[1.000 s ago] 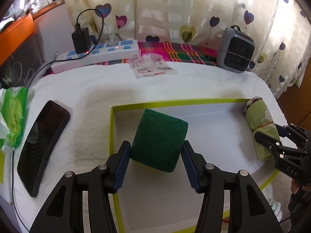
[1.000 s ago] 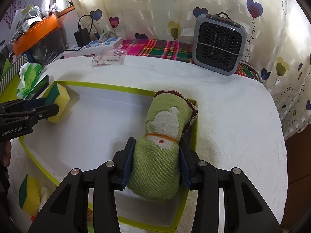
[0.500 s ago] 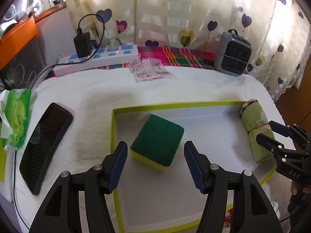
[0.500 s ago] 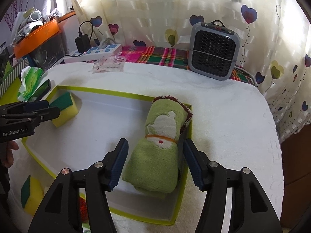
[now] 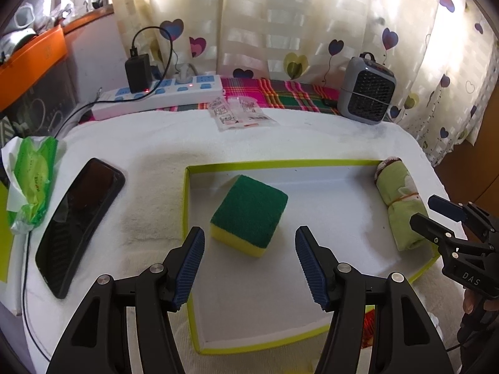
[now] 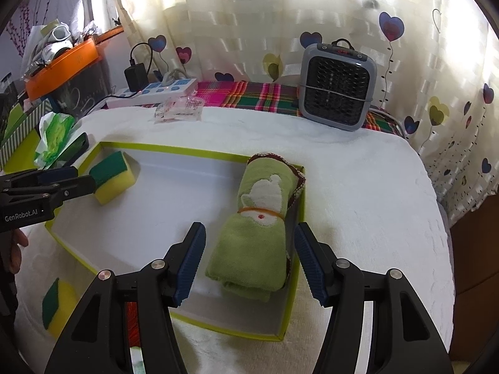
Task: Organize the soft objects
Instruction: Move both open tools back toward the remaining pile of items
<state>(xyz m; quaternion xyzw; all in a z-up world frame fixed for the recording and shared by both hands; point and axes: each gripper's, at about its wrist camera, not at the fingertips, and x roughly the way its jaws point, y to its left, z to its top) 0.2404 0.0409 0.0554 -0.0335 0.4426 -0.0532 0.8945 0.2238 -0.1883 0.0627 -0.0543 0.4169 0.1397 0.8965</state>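
A green-topped yellow sponge [image 5: 249,215] lies in the left part of the shallow yellow-rimmed white box [image 5: 312,163]. My left gripper [image 5: 249,263] is open and empty, just in front of the sponge. A rolled green towel [image 6: 260,227] bound with an orange band lies against the box's right wall [image 6: 296,224]. My right gripper [image 6: 248,268] is open and empty around the towel's near end. The sponge also shows in the right wrist view [image 6: 113,176], and the towel in the left wrist view [image 5: 400,204].
A black phone [image 5: 79,224] and a green tissue pack [image 5: 29,180] lie left of the box. A power strip [image 5: 159,95], plastic packets [image 5: 240,113] and a small grey heater [image 6: 336,93] stand at the back. A second sponge [image 6: 57,305] lies in front of the box.
Both grippers have opened and drawn back. The left one let go of the sponge and the right one let go of the towel; both objects now rest in the box.
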